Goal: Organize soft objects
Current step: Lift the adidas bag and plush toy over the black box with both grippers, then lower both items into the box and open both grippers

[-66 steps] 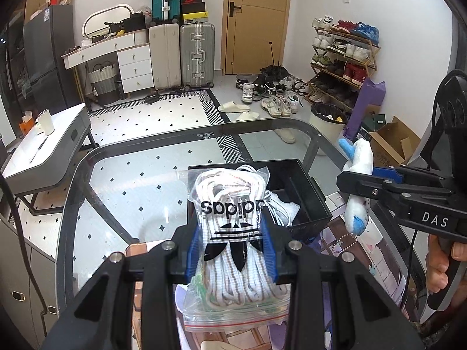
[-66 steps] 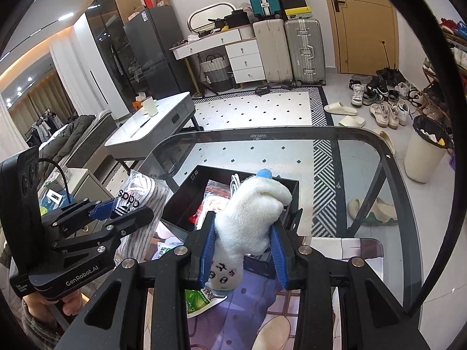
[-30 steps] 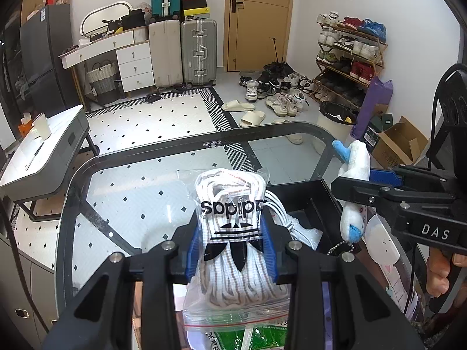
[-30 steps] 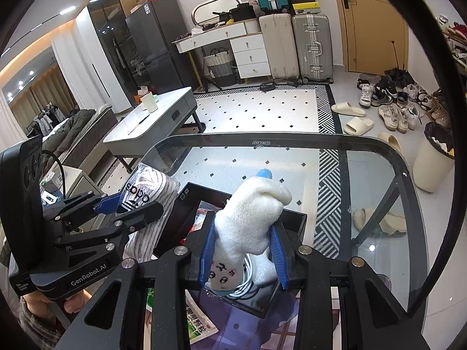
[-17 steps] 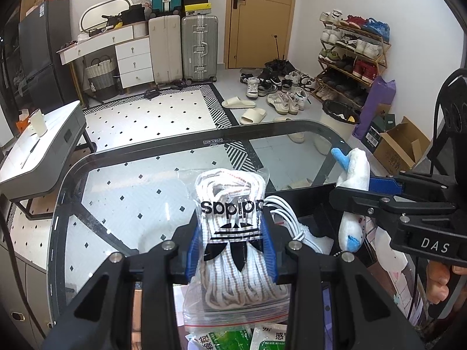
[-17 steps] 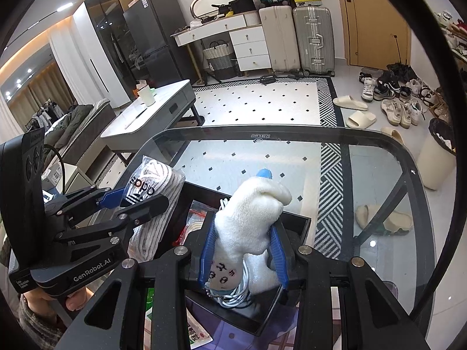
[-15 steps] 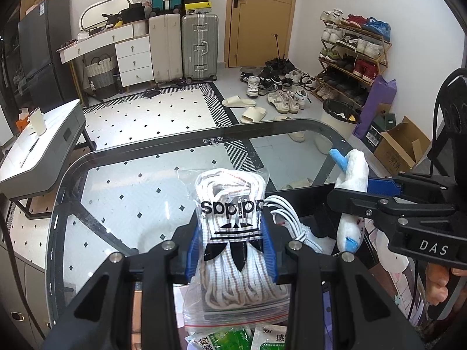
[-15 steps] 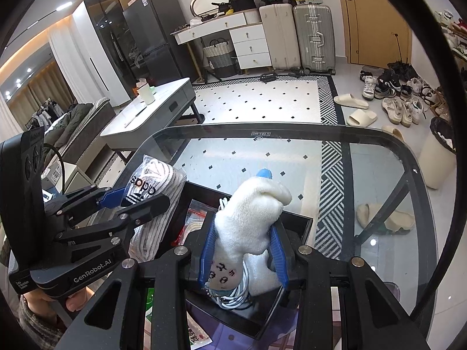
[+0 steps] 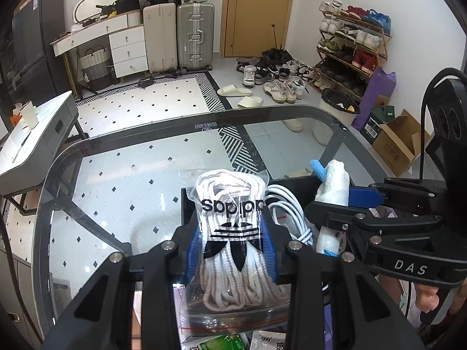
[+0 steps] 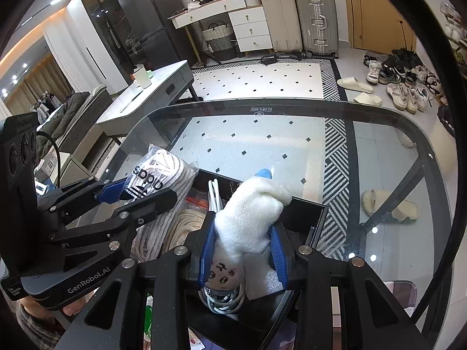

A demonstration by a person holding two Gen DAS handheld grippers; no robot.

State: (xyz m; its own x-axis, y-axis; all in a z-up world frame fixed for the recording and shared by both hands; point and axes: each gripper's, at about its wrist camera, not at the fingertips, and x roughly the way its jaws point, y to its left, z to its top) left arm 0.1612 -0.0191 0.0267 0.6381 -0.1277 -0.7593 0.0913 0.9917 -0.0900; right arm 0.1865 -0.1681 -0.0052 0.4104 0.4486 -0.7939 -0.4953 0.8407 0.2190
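- The left gripper (image 9: 232, 250) is clamped on a clear zip bag of white laces with a black Adidas logo (image 9: 232, 233), held above the near edge of an open black plastic storage box (image 10: 303, 213).
- The right gripper (image 10: 242, 258) is closed around a fluffy white plush toy with a blue tip (image 10: 251, 210), held over the same box.
- The box sits on a round-cornered glass table (image 10: 379, 145) and holds a coiled white cable (image 9: 287, 213).
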